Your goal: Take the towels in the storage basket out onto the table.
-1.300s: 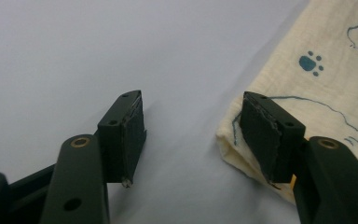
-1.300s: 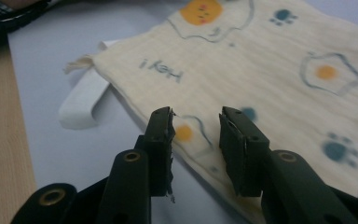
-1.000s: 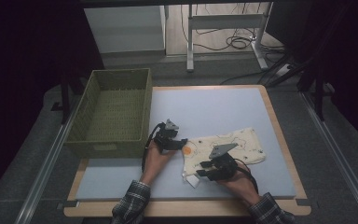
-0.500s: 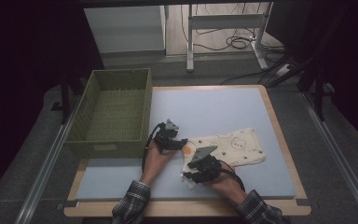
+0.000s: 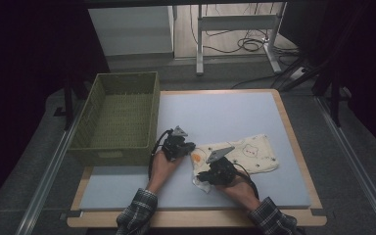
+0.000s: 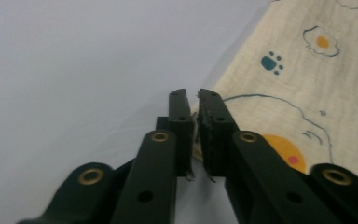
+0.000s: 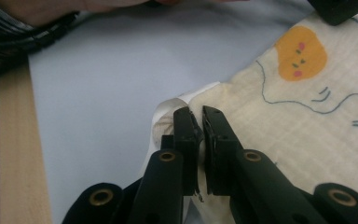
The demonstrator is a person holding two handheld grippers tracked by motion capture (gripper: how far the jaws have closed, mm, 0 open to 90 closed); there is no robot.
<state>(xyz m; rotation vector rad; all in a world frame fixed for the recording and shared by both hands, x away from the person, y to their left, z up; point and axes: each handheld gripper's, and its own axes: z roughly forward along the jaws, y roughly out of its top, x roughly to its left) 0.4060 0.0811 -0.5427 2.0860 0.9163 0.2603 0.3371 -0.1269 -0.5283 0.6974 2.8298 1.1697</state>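
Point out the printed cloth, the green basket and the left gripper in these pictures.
Printed cloth (image 5: pixel 254 152), high view: on its middle, beside the bear print.
Green basket (image 5: pixel 92 104), high view: on its left wall.
Left gripper (image 6: pixel 195 105), left gripper view: between its jaw tips, at the cloth's edge.

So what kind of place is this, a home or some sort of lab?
Most likely a lab or recording workspace, not a home: the padded table sits in a dark curtained area, loose cables trail on the floor by a metal stand, and only a printed cloth and a green basket are laid out.
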